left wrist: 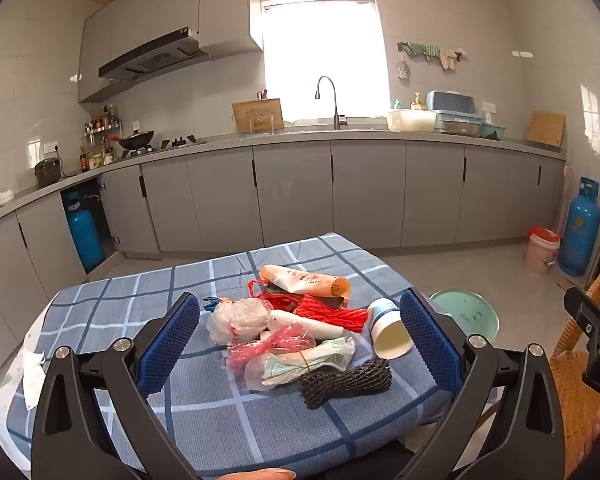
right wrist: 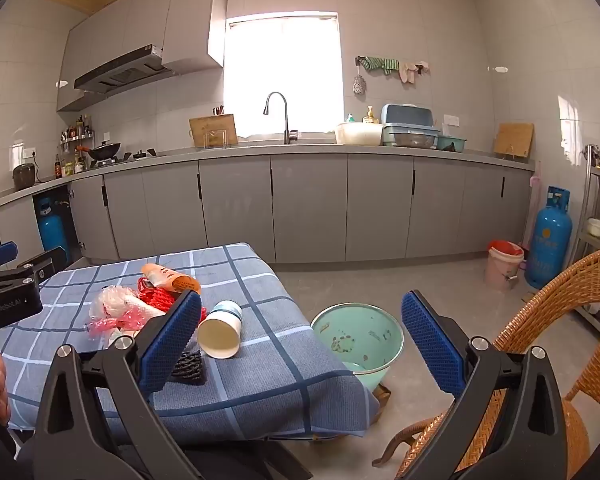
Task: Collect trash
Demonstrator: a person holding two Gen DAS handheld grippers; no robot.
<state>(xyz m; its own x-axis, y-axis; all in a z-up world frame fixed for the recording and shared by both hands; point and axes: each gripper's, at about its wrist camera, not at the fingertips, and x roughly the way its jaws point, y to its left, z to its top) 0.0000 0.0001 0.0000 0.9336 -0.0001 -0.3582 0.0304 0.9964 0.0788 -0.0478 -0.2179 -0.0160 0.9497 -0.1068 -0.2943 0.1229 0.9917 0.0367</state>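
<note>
A pile of trash lies on the blue checked tablecloth (left wrist: 204, 412): an orange tube (left wrist: 304, 279), red netting (left wrist: 330, 314), crumpled clear plastic (left wrist: 238, 318), a pink wrapper (left wrist: 270, 346), a white plastic bag (left wrist: 300, 366), black foam netting (left wrist: 346, 380) and a tipped paper cup (left wrist: 388, 330). My left gripper (left wrist: 299, 344) is open and empty, its fingers on either side of the pile, above the table. My right gripper (right wrist: 300, 344) is open and empty, right of the table, with the cup (right wrist: 220, 334) by its left finger. A green bin (right wrist: 358, 340) stands on the floor beside the table.
A wicker chair (right wrist: 540, 328) stands to the right. A pink bucket (right wrist: 504, 264) and a blue gas cylinder (right wrist: 548, 238) stand by the far cabinets. A white tissue (left wrist: 34, 372) lies at the table's left edge. The grey floor lies beyond.
</note>
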